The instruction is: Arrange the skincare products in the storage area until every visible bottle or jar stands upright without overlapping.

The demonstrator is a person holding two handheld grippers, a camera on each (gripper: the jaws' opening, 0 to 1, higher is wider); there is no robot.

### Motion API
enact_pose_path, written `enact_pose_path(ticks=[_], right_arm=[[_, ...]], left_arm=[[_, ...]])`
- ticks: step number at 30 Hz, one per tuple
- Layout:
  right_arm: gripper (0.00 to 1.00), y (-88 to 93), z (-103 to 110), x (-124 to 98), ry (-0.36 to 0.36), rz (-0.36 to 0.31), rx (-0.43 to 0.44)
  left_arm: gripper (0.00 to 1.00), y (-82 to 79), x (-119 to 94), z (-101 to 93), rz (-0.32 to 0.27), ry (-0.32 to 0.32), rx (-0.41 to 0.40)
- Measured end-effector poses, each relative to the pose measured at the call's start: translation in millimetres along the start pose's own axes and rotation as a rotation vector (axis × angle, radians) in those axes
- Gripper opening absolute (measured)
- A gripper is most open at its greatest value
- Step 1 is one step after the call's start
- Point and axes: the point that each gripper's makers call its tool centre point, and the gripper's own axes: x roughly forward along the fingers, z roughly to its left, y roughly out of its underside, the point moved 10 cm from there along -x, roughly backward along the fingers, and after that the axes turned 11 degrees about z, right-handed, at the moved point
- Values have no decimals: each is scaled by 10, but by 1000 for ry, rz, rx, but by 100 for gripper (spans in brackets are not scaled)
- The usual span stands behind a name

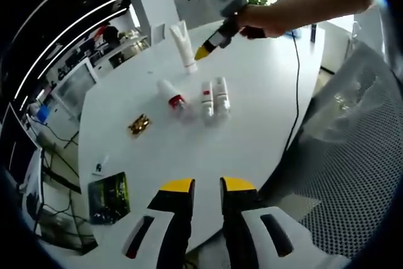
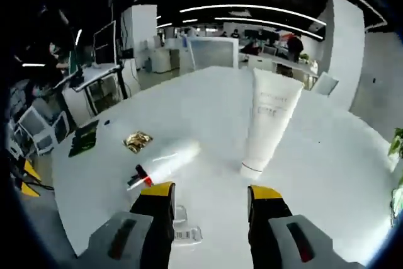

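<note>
The left gripper [image 1: 208, 184] hung narrowly parted and empty. At its twelve o'clock, two small bottles [image 1: 214, 97] lay flat on the white table [image 1: 252, 137]. The right gripper [image 2: 211, 193] gaped wide, holding nothing, with the upright tube [image 2: 269, 121] at one o'clock.

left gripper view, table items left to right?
Dark green card → gold packet → lying red-collared bottle → upright white tube → two lying white bottles, side by side. The right tongs hang beside the tube.

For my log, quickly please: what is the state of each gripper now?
Left gripper: open, holding nothing.
Right gripper: open, holding nothing, near the white tube.
</note>
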Motion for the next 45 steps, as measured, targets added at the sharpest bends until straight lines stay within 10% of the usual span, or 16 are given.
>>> enact_pose_path(ticks=[6, 10, 15, 27, 34, 45], right_arm=[[40, -266, 91, 156, -51, 88, -403], [50, -514, 198, 372, -241, 204, -652], [40, -759, 271, 632, -217, 324, -1116], [47, -996, 513, 1115, -254, 499, -1686], [46, -934, 529, 1267, -303, 616, -1940], [44, -839, 616, 1431, -389, 647, -1974]], left_arm=[[18, 7, -11, 16, -4, -13, -8], [17, 15, -10, 25, 2, -16, -12], [18, 25, -22, 56, 1, -32, -33], [17, 36, -30, 83, -1, -51, -53], [16, 43, -29, 86, 0, -55, -59], [16, 59, -15, 97, 9, -57, -65]])
